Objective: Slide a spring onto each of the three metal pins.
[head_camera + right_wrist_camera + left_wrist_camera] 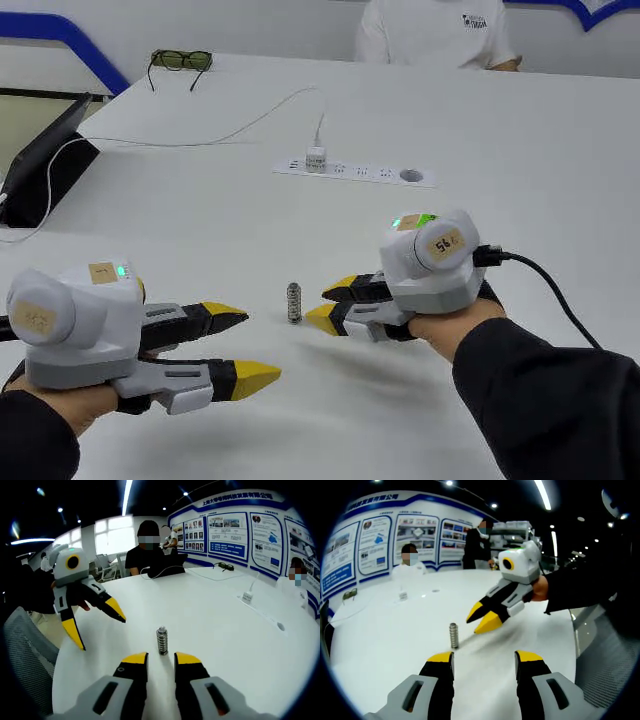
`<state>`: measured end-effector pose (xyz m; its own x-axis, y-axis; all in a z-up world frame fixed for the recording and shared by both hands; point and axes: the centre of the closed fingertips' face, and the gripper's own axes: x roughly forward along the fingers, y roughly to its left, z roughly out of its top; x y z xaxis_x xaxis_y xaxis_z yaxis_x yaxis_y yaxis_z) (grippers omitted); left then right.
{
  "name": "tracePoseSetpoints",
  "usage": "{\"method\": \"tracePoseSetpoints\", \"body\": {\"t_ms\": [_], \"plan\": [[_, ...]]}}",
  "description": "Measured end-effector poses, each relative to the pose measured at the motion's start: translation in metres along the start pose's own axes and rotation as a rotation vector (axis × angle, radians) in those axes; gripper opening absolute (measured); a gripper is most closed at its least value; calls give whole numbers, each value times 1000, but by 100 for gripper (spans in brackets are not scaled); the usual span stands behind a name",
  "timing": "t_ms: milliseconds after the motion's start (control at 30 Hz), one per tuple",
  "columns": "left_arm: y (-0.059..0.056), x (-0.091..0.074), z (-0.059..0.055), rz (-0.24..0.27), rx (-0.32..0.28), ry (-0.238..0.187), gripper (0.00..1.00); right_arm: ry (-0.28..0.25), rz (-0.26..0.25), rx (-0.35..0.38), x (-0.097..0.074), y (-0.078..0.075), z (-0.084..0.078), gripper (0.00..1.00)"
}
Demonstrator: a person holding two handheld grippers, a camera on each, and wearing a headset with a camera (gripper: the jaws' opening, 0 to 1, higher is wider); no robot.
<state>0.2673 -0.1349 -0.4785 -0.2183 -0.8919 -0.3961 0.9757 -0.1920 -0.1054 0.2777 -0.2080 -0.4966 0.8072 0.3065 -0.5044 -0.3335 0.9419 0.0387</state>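
Tabletop scene, head view. The spring [294, 302] is standing on end on the white tabletop [200, 220], its long axis vertical and its top pointing straight up. The left claw [260, 347] is hovering near the spring at its 7 o'clock, jaws gaping wide and gripping nothing. The right claw [316, 305] is sitting just beside the spring at its 3 o'clock, tips aiming toward 9 o'clock. Its jaws are parted narrowly and are also empty. The spring is touching neither claw. A power strip [355, 172] is lying well beyond the spring at 12 o'clock, and green-lensed glasses [181, 60] are resting toward 11 o'clock.
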Motion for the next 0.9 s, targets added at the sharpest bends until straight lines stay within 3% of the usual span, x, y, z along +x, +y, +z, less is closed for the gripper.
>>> {"method": "tracePoseSetpoints", "body": {"t_ms": [533,900], "plan": [[-4,4,4,-3,9,2,52,-9,-36,-11,-44,6,-13,24],[-4,4,5,-2,14,4,53,-16,-82,-6,-74,-2,-24,26]]}}
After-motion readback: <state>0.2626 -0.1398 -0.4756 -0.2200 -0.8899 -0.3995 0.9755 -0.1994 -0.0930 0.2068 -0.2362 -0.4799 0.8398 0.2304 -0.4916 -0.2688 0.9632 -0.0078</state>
